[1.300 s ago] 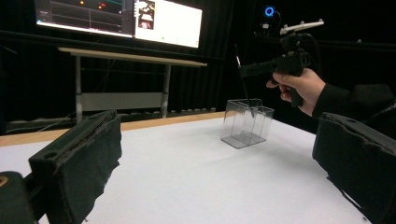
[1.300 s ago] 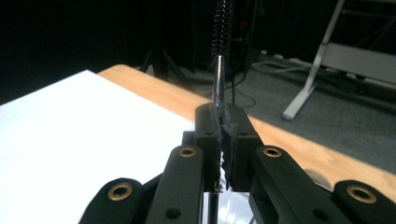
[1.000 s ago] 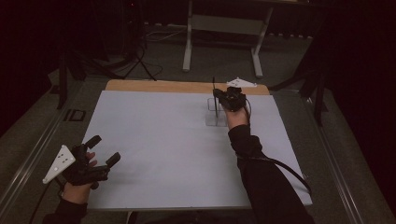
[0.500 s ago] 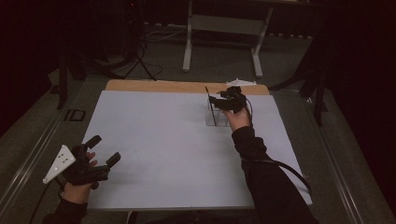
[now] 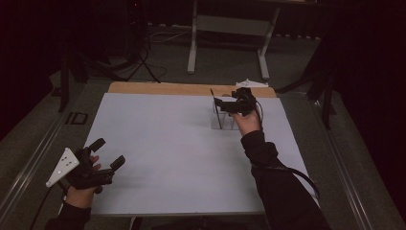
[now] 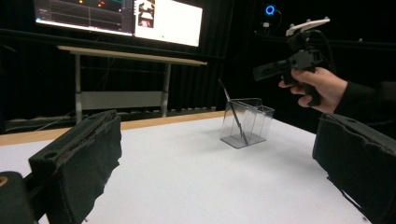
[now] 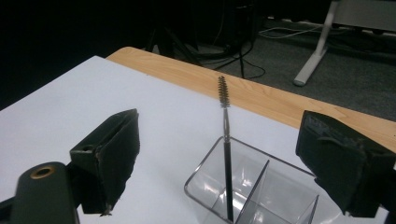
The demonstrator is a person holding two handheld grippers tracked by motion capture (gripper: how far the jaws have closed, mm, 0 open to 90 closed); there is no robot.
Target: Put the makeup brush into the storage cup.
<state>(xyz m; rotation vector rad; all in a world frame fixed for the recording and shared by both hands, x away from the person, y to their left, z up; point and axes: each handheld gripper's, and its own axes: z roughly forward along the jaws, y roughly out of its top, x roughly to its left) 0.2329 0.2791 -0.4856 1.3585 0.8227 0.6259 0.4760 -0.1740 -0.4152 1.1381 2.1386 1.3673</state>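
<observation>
A clear divided container (image 5: 226,120) stands at the back right of the white table (image 5: 172,158). A thin black brush (image 5: 216,108) with a bristle tip leans in its left compartment. My right gripper (image 5: 219,102) hovers just above the container, open, with nothing between its jaws. In the right gripper view the brush (image 7: 226,154) rises from the container (image 7: 266,191) between the spread jaws of that gripper (image 7: 219,121), touching neither. My left gripper (image 5: 109,152) rests open at the table's near left corner. From the left gripper (image 6: 215,122), the container (image 6: 247,123) stands ahead, with the right gripper (image 6: 268,70) above it.
A wooden strip (image 5: 182,88) runs along the table's far edge, with a small white object (image 5: 249,83) on it. Behind, a desk frame (image 5: 225,24) and cables (image 5: 143,62) stand on the floor. Lit screens (image 6: 140,18) hang beyond the table.
The brush has sunk lower in the container and tipped to the left. My right gripper has shifted slightly over it. The left hand has stayed put.
</observation>
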